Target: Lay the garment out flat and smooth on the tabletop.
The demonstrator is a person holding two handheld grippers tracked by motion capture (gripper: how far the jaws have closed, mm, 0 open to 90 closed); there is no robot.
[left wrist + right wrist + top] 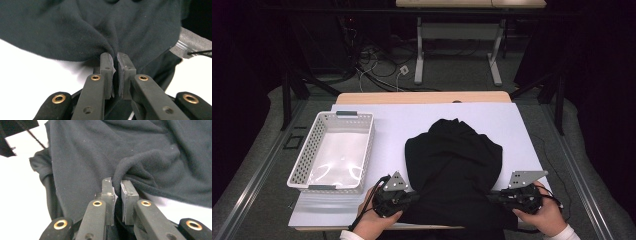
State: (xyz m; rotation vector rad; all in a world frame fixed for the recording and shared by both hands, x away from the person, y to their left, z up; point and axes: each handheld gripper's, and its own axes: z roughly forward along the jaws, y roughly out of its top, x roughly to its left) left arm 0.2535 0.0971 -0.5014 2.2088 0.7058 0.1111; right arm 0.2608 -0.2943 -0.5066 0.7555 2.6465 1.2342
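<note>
Left of the jaws an empty basket (332, 150) is seen, the left gripper (404, 196) is clamped shut on the black garment (454, 165), whose bulk is spread ahead of and between both jaws, and the right gripper (499, 196) is pinched on its opposite edge.

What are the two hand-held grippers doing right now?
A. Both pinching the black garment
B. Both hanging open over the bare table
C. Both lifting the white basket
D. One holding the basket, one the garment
A: the left gripper and the right gripper each have a fold of the black garment squeezed between their fingers.
</note>
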